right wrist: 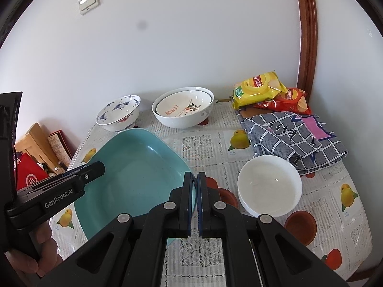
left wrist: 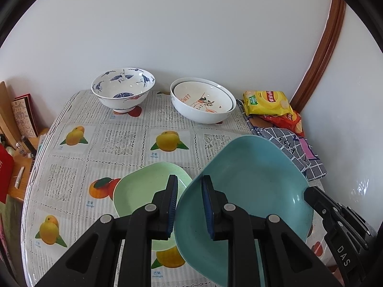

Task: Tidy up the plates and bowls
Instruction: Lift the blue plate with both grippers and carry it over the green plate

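Observation:
A teal square plate (left wrist: 249, 191) is held tilted above the table, over a light green plate (left wrist: 141, 191) that lies flat. My left gripper (left wrist: 190, 205) has its jaws partly open astride the teal plate's left rim. My right gripper (right wrist: 195, 201) is shut on the teal plate's (right wrist: 136, 167) right rim. A blue-and-white crane bowl (left wrist: 123, 91) and a white bowl with a "LEMON" dish nested in it (left wrist: 203, 100) stand at the back. A small white bowl (right wrist: 269, 186) sits right of my right gripper.
Yellow and red chip bags (right wrist: 261, 88) and a folded checked cloth (right wrist: 294, 138) lie at the back right by the wall. The table's left edge (left wrist: 36, 167) drops to a lower shelf with boxes (left wrist: 21, 117). A wooden door frame (right wrist: 307, 31) stands at the right.

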